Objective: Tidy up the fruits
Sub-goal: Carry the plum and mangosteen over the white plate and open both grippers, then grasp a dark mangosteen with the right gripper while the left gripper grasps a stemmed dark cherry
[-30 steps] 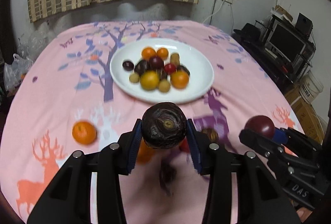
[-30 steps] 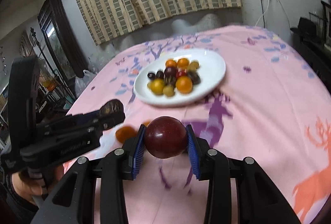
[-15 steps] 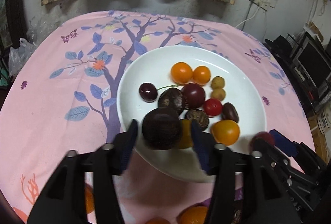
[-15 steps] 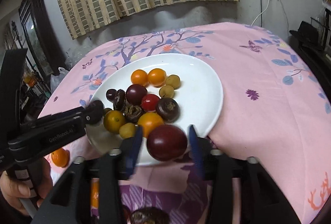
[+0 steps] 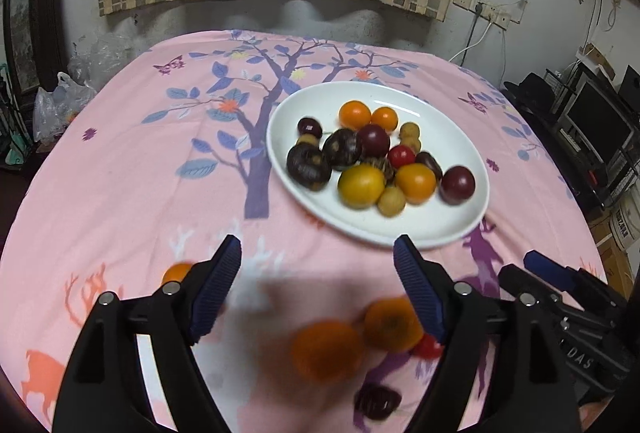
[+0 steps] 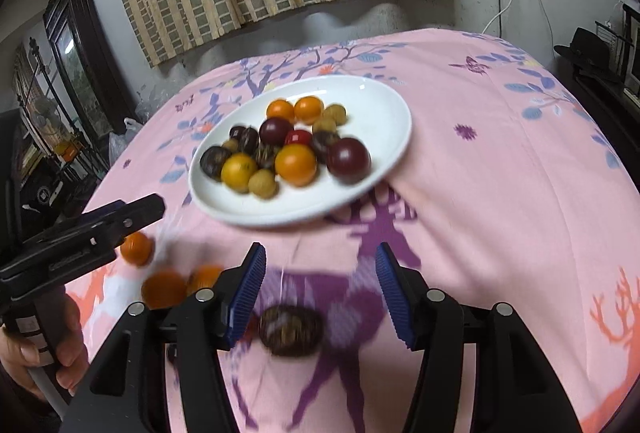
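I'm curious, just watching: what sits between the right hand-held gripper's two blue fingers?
In the right wrist view, the open right hand-held gripper frames a dark brown wrinkled fruit lying on the pink tablecloth, blurred, touching neither finger.

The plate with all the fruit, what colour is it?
White; the plate shows best in the right wrist view.

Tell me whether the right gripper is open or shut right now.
Open. In the right wrist view the right gripper has its blue pads spread wide apart with only pink tablecloth between them; nothing is held.
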Motion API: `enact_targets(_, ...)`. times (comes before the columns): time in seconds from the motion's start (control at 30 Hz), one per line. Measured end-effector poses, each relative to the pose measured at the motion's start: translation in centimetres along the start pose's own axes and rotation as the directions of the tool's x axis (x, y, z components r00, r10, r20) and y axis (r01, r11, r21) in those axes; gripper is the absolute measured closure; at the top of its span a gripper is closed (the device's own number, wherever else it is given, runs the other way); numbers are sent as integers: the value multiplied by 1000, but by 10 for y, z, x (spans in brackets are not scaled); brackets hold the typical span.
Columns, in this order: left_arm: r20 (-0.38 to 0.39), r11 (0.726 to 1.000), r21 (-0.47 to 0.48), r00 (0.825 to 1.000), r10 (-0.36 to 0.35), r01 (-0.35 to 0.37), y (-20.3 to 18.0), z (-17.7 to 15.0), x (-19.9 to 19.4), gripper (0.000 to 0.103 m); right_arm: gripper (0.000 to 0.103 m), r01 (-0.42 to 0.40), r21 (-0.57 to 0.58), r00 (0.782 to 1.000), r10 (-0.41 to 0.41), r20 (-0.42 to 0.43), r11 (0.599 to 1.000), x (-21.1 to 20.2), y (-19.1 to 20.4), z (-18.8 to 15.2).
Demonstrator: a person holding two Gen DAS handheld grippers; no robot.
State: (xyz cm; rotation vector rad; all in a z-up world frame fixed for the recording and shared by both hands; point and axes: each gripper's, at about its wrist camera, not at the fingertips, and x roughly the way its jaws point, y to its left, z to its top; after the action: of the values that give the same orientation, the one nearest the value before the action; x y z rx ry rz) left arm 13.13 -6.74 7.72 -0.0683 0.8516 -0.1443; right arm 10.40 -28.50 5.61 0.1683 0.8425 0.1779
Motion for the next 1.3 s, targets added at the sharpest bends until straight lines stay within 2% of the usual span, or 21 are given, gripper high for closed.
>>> enact_targets(0.13,-11,999,-34,1000,-8,8,10,-29,-15,25,45,25,-35,1000,-26,-17,999,-11,9,-23)
enact_targets(0.27,-44,998,-66,999,-22,19,20,-58,-20,25,45,49,-68,995,-55,-87,996,-9,16,-46)
enact_targets(0.4,-40,998,-56,999,-7,5,28,-74,-21,25,45,79,-118,987,-94,-130,990,0,28,-62)
enact_targets(0.53,-36,997,-67,999,-26,24,35,-78,-20,25,45,117,-151,982,-137,-129,982,10,34,-63)
enact_targets(0.73,-85,997,-63,995,-50,44,33,-81,-11,25,46,144,-170,979,-165,-119,975,31,39,-48)
enact_targets(0.77,-85,997,-64,995,-53,48,32,-81,-11,25,48,150,-176,978,-172,-115,973,34,41,-47)
enact_targets(0.8,-85,997,-61,995,-56,51,31,-81,-11,25,55,154,-185,978,-176,-110,971,36,42,-45)
enact_targets(0.83,-86,997,-58,995,-56,52,31,-81,-11,25,62,148,-191,980,-170,-106,970,37,44,-43)
enact_targets(1.0,-118,995,-57,989,-88,82,26,-84,-9,25,62,149,-183,981,-168,-94,972,30,43,-49)
enact_targets(1.2,-156,990,-49,978,-138,132,17,-89,-9,24,62,102,-82,990,-109,-85,991,-1,22,-64)
enact_targets(1.3,-159,992,-8,980,-123,123,8,-94,-8,24,62,95,-47,990,-100,-100,994,-7,11,-73)
